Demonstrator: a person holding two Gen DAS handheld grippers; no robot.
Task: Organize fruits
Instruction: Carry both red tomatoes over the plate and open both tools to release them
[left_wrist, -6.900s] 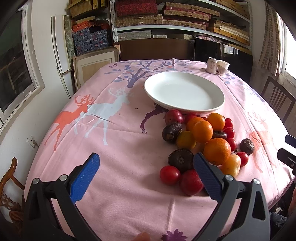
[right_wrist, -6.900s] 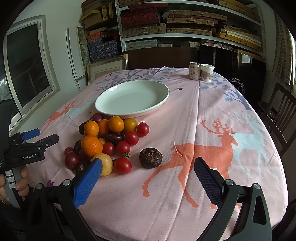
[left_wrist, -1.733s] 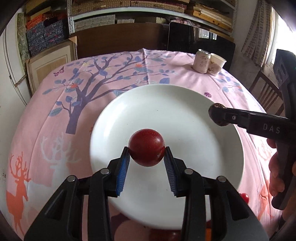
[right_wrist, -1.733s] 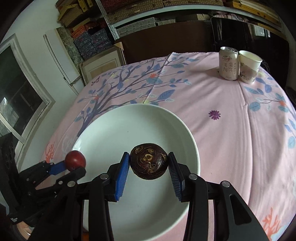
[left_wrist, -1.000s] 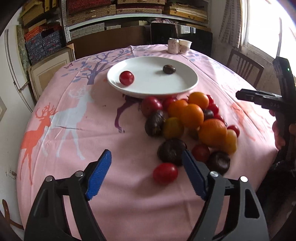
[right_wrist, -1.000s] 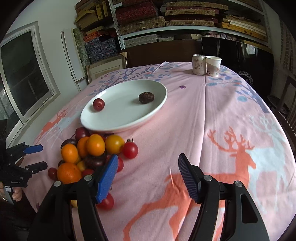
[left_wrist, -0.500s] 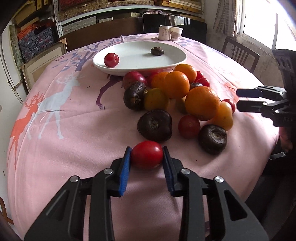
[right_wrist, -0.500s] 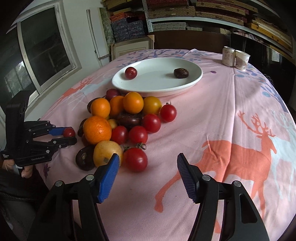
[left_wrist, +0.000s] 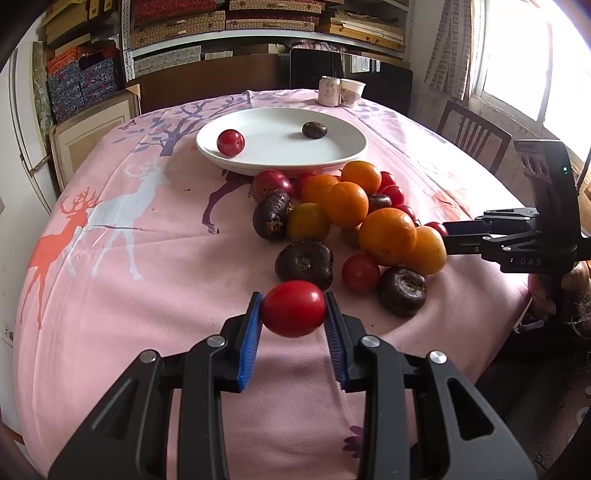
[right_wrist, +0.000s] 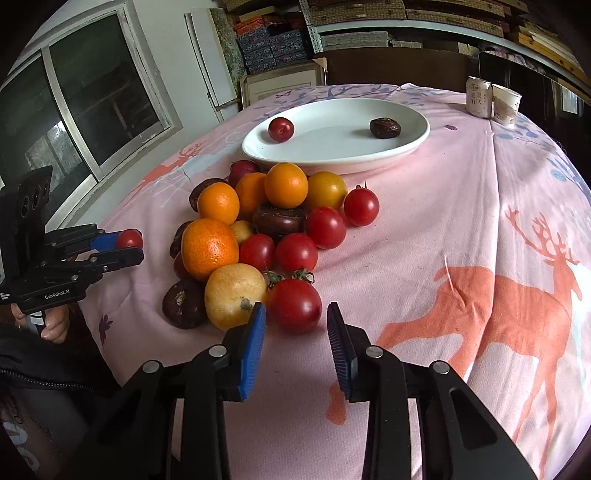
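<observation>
Clamping a red tomato between its blue pads, the left gripper has it at the near edge of the fruit heap, the jaws having just come together on it; a second ago they stood wide apart with the tomato lying loose on the pink tablecloth. In the right wrist view the right gripper has its jaws just narrowed around another stemmed red tomato, but a sliver of cloth shows on each side, so I judge the pads are not pressing yet. That makes a second pair of fruit about to follow the first: a red plum and a dark brown fruit already lie well apart in the white plate.

Near the left gripper, a dark fruit sits just behind the held tomato, so lifting straight up looks safer than pushing forward. Near the right gripper, a yellow fruit touches its left finger's side, and a nudge could roll the heap. The oranges pile between grippers and plate, with the plate's near rim touching the heap's far fruit. Open cloth lies on the left side and on the deer-printed right side, both free routes. Beyond the plate, a can and paper cup stand near the far edge, clear of any path.
</observation>
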